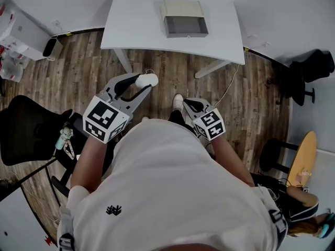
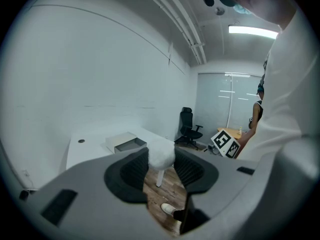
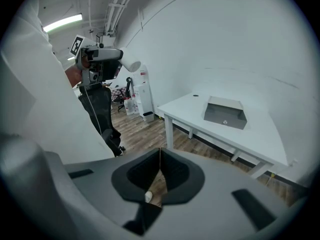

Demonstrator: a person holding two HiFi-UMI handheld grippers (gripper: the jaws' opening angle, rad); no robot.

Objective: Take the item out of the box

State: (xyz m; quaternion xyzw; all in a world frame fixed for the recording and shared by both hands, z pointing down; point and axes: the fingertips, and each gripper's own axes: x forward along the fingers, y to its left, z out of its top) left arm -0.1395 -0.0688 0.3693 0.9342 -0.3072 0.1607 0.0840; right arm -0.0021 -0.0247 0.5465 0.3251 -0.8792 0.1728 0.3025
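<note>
While the person [image 1: 172, 192] stands on the wooden floor [image 1: 162, 67], a little away from the white bench [image 1: 131, 30], both grippers are held low in front of the body. The left gripper [image 1: 142, 84] has its jaws partly apart and pressed on a white fluffy item [image 1: 148, 79]. In the left gripper view the item [image 2: 161, 153] sits between the two dark ribbed pads [image 2: 134, 170], near their tips, and it fills the gap from one pad to the other. The item is soft and rounded, and it is out of the box, well apart from it, above the floor and not above the bench.

The box [image 1: 184, 19] lies on the far half of the bench, open, with a pale lid part behind and a grey inside. In the right gripper view the same box [image 3: 226, 112] looks shallow and grey.

The right gripper [image 3: 160, 156] has its jaws fully together; only a thin line shows between the pads, and nothing is held there. It hangs just beside the person's white shoe [image 1: 178, 102] in the head view. Each gripper carries a cube with black and white square markers [image 1: 104, 119]. A black office chair [image 1: 26, 132] stands on the floor at the person's left side.
</note>
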